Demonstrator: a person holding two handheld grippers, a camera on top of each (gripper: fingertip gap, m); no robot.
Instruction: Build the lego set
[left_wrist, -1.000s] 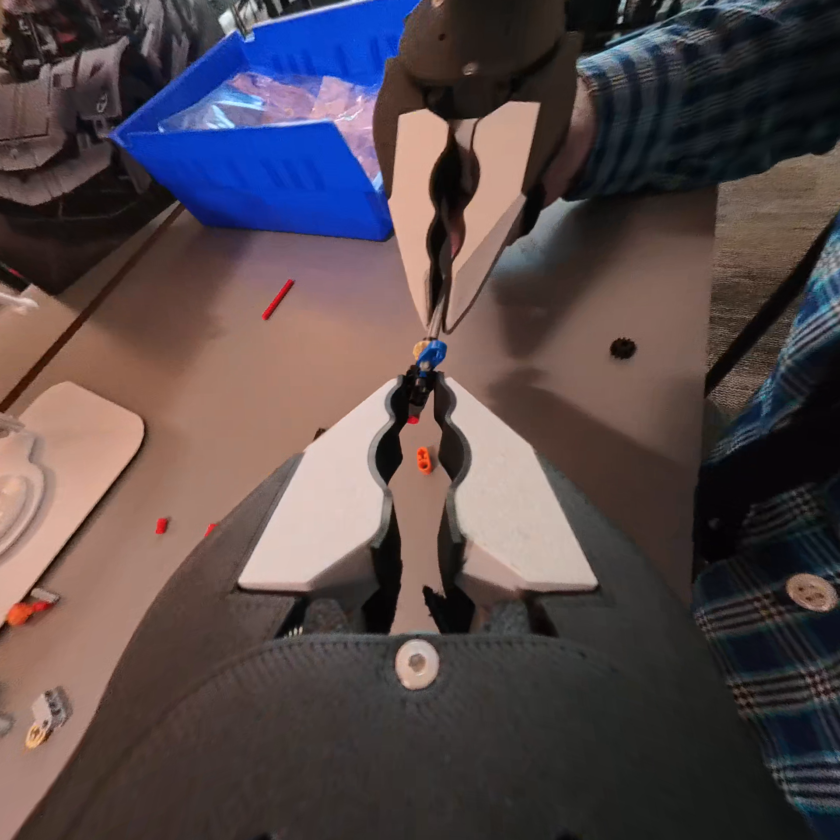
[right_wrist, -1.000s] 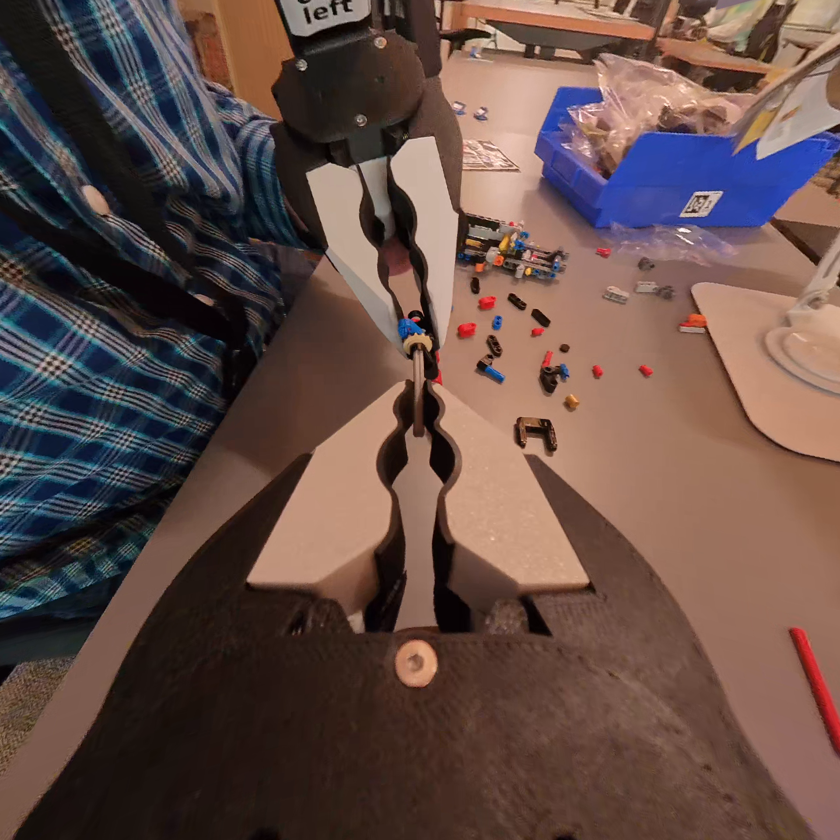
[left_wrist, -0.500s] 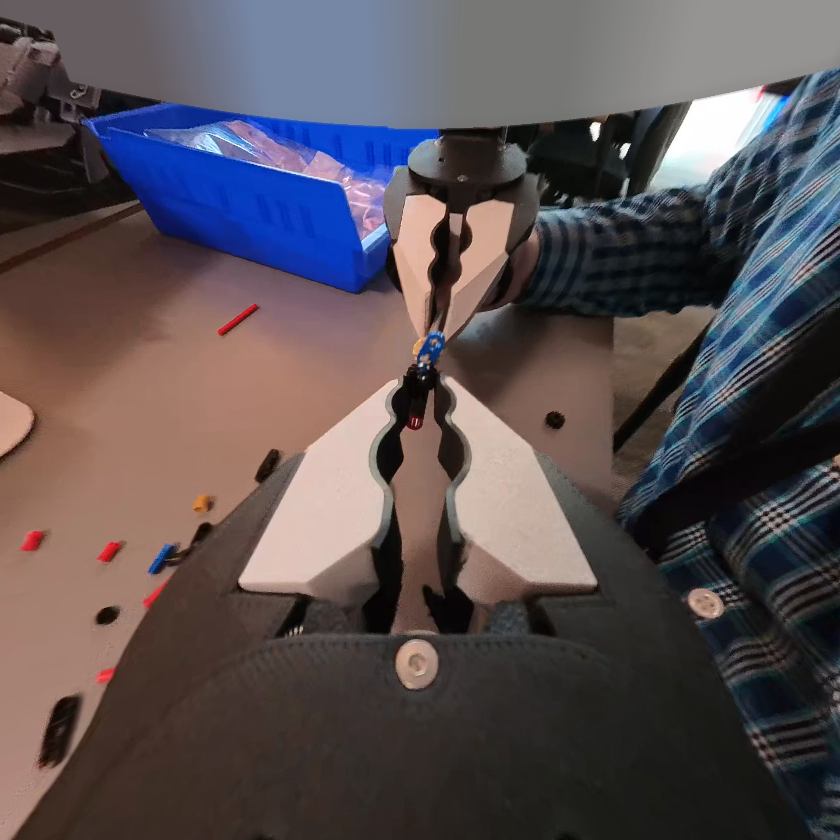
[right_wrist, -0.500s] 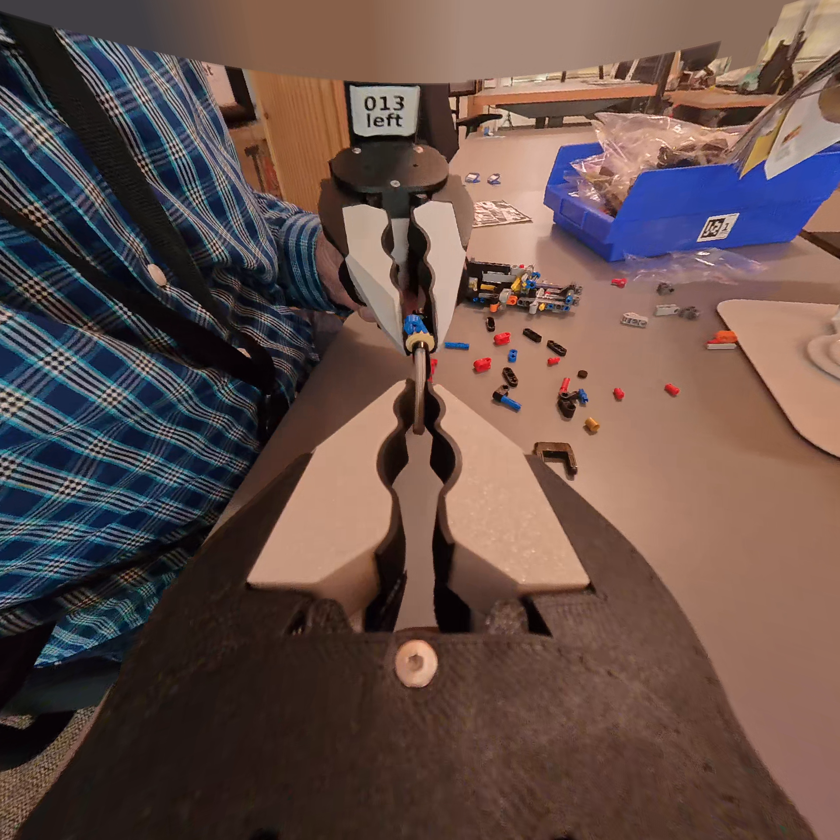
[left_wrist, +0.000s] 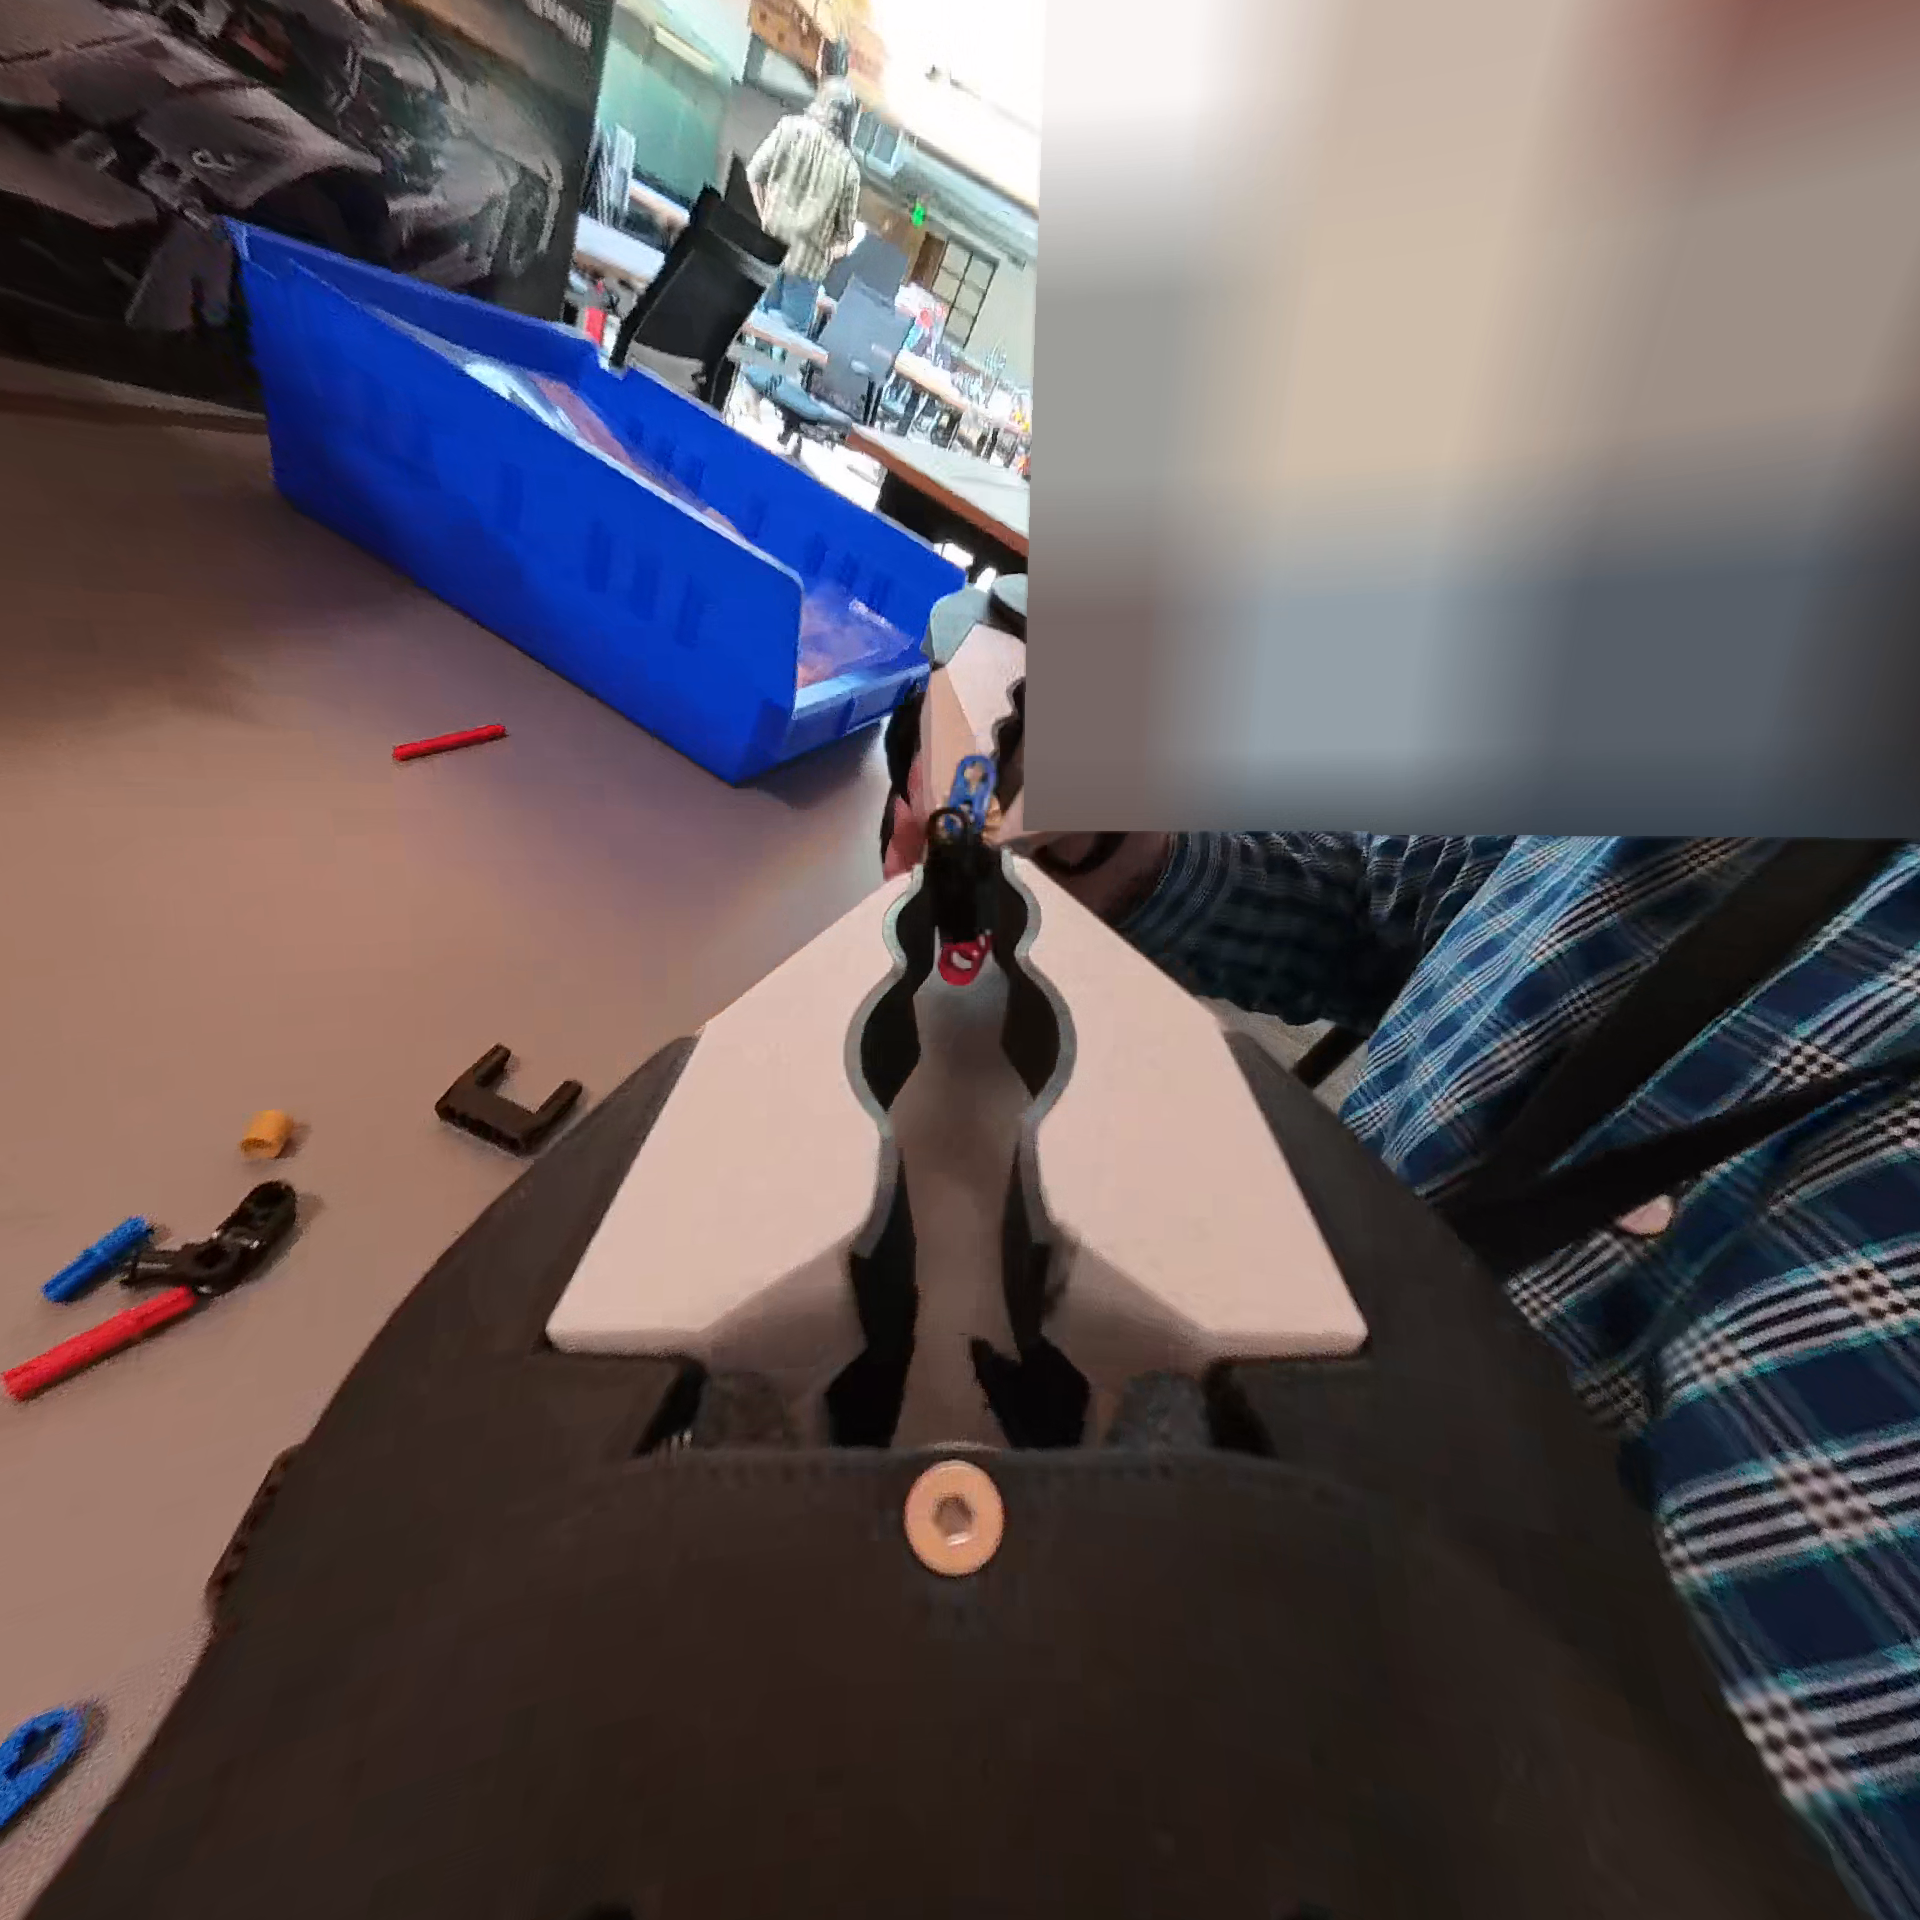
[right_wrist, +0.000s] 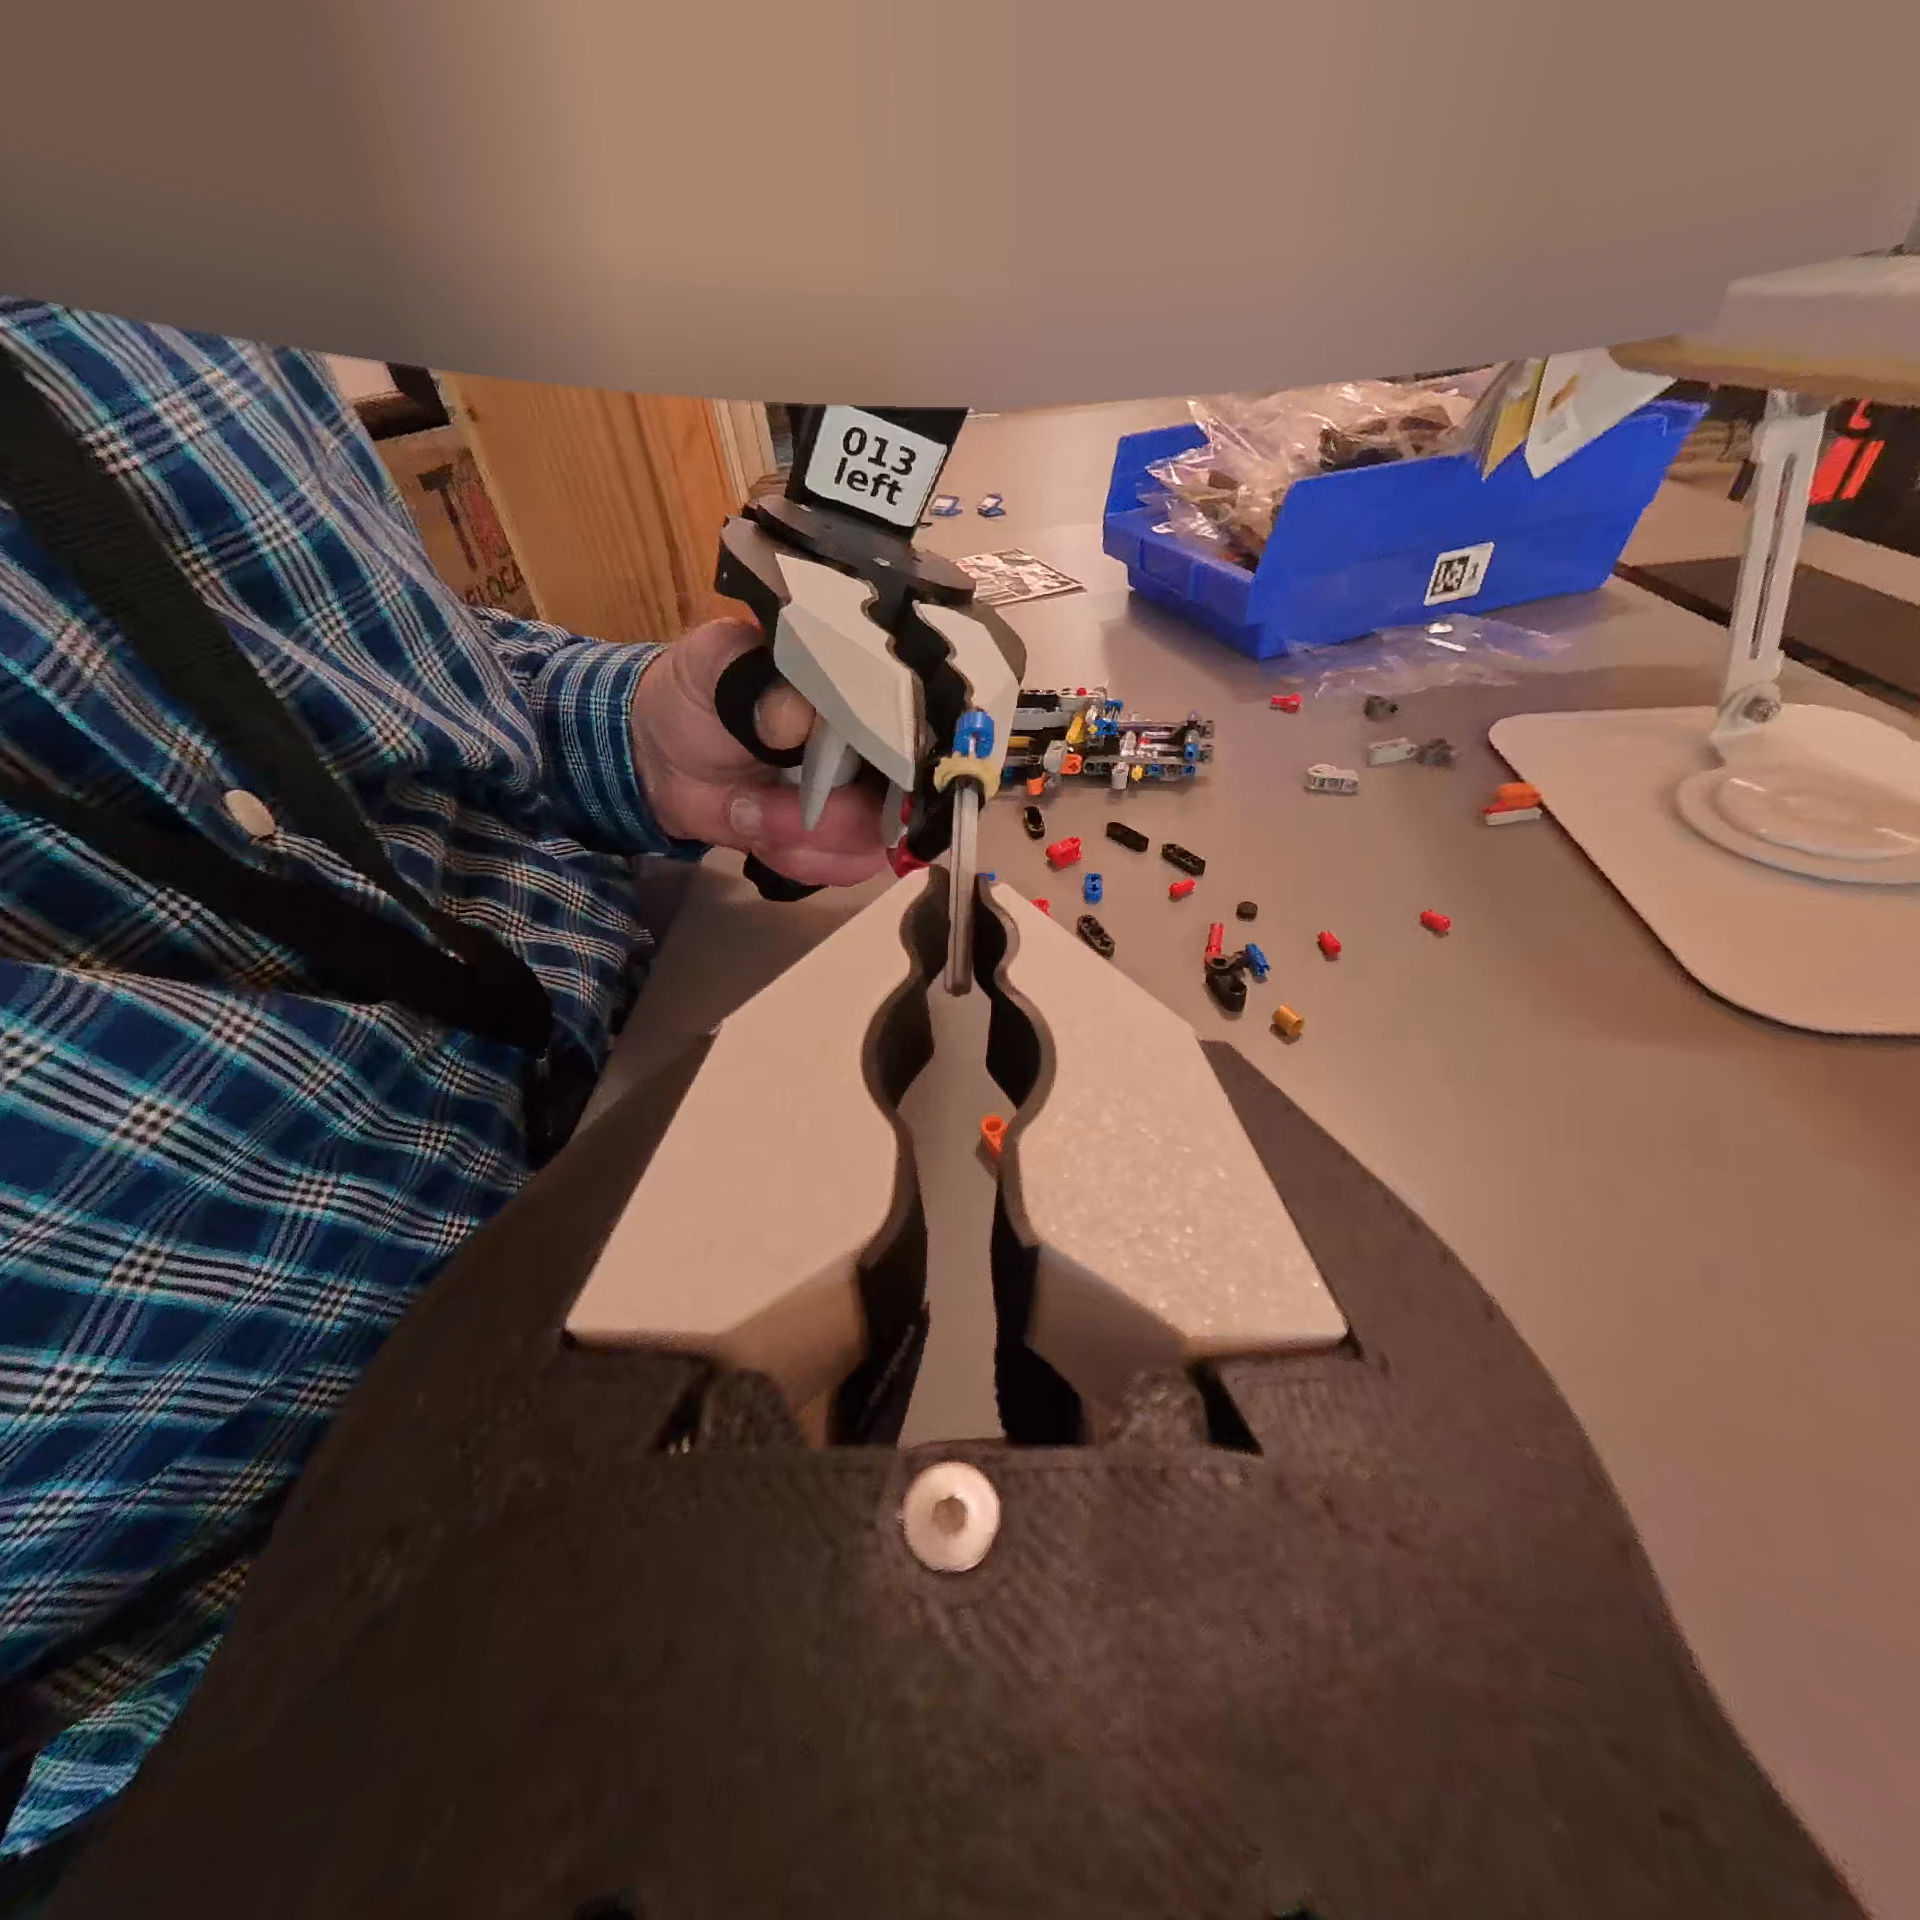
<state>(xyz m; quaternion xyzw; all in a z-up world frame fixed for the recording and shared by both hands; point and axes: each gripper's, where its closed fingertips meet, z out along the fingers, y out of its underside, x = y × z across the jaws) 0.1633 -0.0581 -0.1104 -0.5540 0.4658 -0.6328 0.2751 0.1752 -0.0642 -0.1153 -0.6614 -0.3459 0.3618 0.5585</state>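
My left gripper (left_wrist: 961, 868) is shut on a small lego sub-assembly (left_wrist: 958, 904) of black, red and blue parts; its blue piece (left_wrist: 975, 781) sticks out past the tips. My right gripper (right_wrist: 961, 899) is shut on a grey axle (right_wrist: 961, 873) that runs up into a tan bush (right_wrist: 966, 774) and a blue piece (right_wrist: 975, 732) of the same sub-assembly. The two grippers meet tip to tip above the table. The left gripper (right_wrist: 920, 790) shows tilted in the right wrist view. The right gripper's finger (left_wrist: 951, 696) shows in the left wrist view, mostly hidden by a blur patch.
A blue bin (right_wrist: 1403, 551) with plastic bags stands at the back, also in the left wrist view (left_wrist: 582, 540). A partly built lego chassis (right_wrist: 1112, 738) and several loose pieces lie on the grey table (right_wrist: 1455, 1195). A white lamp base (right_wrist: 1714, 862) is at right. A black U-shaped piece (left_wrist: 507, 1107) lies near my left gripper. My left and right fingertips are right by each other.
Both grippers have risen and tilted upward together, still joined through the sub-assembly. The left gripper has turned sideways in the right wrist view. The table pieces have shifted lower in both views.
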